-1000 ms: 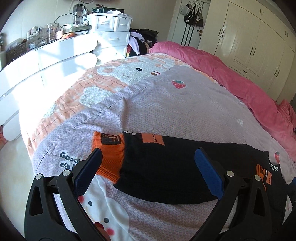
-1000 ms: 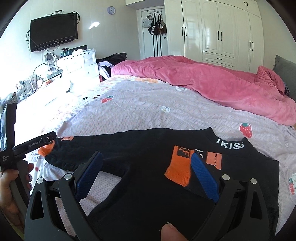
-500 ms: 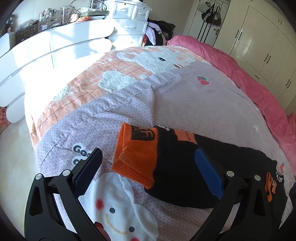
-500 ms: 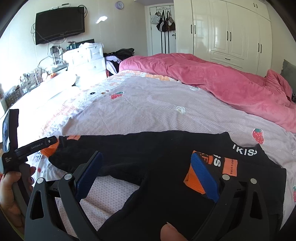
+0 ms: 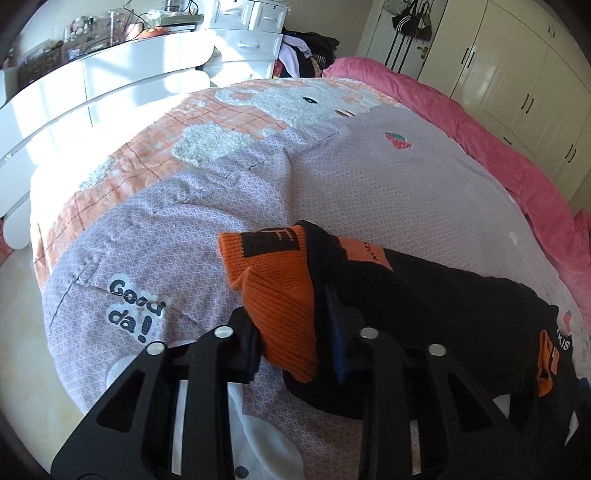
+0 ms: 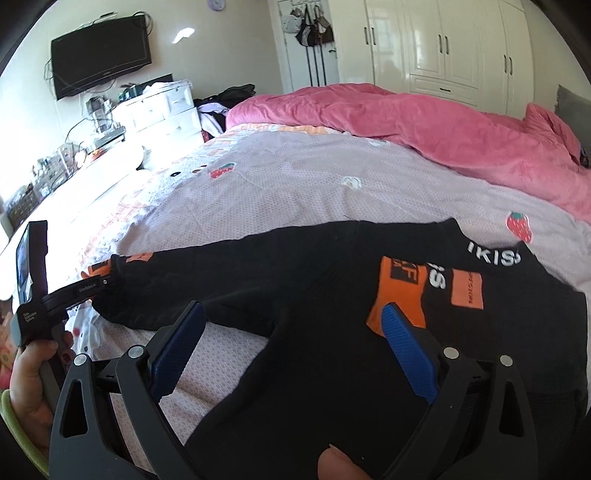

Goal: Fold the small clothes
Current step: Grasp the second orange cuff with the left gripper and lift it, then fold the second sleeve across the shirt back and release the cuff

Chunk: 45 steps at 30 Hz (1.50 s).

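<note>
A small black sweater with orange cuffs lies spread on the lilac bedspread. In the left wrist view my left gripper is shut on the orange cuff of the left sleeve, bunching it. In the right wrist view my right gripper is open over the sweater's body, its right fingertip next to the other orange cuff, which is folded onto the chest. The left gripper also shows in the right wrist view at the far left, at the sleeve's end.
A pink duvet is heaped along the far side of the bed. White drawers and a low white shelf stand at the left. White wardrobes line the back wall. The bed edge drops to the floor at left.
My left gripper has moved to the orange cuff and closed on it. The right gripper has stayed open over the sweater's body.
</note>
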Available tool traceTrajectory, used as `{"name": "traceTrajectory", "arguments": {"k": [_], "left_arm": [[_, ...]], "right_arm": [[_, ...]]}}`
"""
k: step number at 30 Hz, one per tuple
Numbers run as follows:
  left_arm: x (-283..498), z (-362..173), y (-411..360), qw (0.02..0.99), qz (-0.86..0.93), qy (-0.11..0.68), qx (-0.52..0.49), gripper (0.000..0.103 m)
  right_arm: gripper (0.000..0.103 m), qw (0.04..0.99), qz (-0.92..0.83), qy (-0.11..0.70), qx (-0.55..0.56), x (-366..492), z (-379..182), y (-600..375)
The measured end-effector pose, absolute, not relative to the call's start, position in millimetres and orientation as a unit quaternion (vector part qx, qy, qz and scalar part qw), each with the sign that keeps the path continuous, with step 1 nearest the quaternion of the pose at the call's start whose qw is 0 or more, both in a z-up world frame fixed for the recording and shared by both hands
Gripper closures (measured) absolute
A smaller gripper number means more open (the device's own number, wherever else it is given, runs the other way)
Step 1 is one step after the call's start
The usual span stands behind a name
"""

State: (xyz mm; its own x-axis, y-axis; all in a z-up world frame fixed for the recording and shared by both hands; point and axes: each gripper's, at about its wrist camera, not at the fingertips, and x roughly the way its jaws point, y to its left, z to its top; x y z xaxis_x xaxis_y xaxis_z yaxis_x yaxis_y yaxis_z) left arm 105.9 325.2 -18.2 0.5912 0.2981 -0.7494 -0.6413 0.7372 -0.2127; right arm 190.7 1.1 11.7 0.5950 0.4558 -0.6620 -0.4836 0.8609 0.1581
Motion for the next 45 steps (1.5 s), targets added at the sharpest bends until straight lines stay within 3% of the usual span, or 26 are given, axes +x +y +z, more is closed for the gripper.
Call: {"name": "traceTrajectory", "arguments": {"k": [7, 18, 26, 34, 36, 40, 45], "left_arm": [[100, 13, 311, 0.891, 0.212, 0.289, -0.279, 0.091], [125, 37, 240, 0.92, 0.101, 0.268, -0.267, 0.091], [152, 33, 159, 0.935, 0.01, 0.293, -0.201, 0.091], [171, 6, 133, 0.928, -0.025, 0.336, -0.158, 0.091], [173, 3, 129, 0.926, -0.035, 0.345, -0.15, 0.09], [172, 3, 122, 0.922, -0.071, 0.347, -0.154, 0.078], [168, 10, 125, 0.926, -0.08, 0.33, -0.163, 0.076]], "right_arm": [[0.008, 0.887, 0.245, 0.39, 0.029, 191, -2, -33], [0.008, 0.901, 0.162, 0.398, 0.054, 196, -10, -97], [0.008, 0.907, 0.129, 0.391, 0.087, 199, -5, -135], [0.008, 0.91, 0.088, 0.393, 0.102, 203, -10, -157], [0.008, 0.908, 0.082, 0.397, 0.108, 204, -12, -160], [0.008, 0.907, 0.075, 0.399, 0.109, 204, -12, -161], [0.008, 0.907, 0.083, 0.399, 0.103, 202, -9, -153]]}}
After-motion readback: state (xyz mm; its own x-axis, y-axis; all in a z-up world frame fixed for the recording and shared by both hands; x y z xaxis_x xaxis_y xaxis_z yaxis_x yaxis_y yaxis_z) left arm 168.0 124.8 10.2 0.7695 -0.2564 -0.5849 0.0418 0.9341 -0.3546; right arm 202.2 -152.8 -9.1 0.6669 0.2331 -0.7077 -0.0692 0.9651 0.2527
